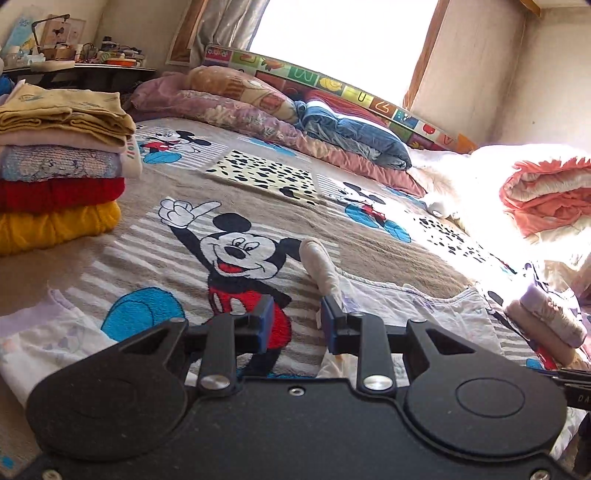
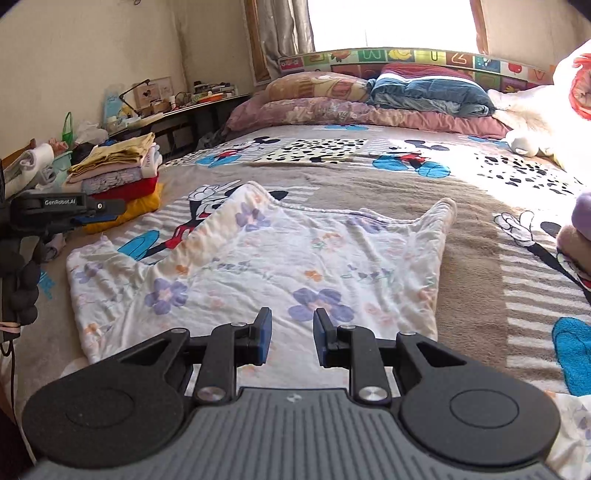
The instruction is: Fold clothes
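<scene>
Floral garment (image 2: 280,266) spread flat on bed (image 2: 469,295), near side, right of folded stack (image 2: 118,177). Left gripper (image 1: 297,321) and right gripper (image 2: 291,332) jaws apart, empty. Pinch matching edges, fold evenly, smooth wrinkles.

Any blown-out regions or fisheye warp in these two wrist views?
Left wrist: bright window clips to white and glare washes out the white bedding at right; bed horizon bows. Right wrist: window is also clipped, while the white floral garment stays evenly lit and sharp.
</scene>
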`<state>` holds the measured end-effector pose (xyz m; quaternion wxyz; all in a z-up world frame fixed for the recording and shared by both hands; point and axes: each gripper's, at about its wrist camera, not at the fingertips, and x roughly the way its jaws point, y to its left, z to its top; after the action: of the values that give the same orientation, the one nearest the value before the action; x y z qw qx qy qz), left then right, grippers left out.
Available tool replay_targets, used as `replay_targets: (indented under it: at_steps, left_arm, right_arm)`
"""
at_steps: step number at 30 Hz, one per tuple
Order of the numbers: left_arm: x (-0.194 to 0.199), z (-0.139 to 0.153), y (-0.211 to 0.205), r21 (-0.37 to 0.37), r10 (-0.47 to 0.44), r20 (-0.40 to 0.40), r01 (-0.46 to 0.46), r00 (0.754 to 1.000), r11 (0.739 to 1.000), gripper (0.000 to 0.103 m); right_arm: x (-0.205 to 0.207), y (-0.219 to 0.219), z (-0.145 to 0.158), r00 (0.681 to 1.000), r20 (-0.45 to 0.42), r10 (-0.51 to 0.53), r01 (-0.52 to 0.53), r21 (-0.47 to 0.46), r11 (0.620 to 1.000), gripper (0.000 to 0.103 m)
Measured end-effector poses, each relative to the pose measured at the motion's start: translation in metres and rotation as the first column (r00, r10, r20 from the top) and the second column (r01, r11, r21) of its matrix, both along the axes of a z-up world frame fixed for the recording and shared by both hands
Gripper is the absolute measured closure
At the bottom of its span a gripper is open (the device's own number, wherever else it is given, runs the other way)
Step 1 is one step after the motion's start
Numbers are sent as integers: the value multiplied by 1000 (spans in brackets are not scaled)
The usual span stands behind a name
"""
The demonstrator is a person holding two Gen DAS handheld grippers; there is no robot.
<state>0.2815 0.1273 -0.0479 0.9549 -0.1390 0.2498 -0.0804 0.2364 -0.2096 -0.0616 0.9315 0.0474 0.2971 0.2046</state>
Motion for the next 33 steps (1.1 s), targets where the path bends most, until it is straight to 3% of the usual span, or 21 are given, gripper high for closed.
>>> replay_targets:
  at_steps: [6,15,22,26,33]
  left_arm:
    - [48,-2,-32,52,-64,-40,66,997,996,75]
    - [111,-23,-40,76,-81,-136,92,987,993,75]
    - [133,-55,0,-64,-22,-256,6,967,998,74]
    - [140,-58,-3,-36,-24,-259,15,966,999,74]
    - [140,-55,2,-81,-23,-265,2,964,997,74]
  right_arm:
    - [46,-44,-8,993,-8,-121,121,94,988,72]
    - [105,-62,-32,980,-54,-190,193,50,980,72]
    - [133,-79,-56,963,-162,-214,227,65,972,71]
    - [140,-86,-62,954,-207,-215,238,96,966,73]
    - [146,-94,-63,944,-256,-207,250,146,957,71]
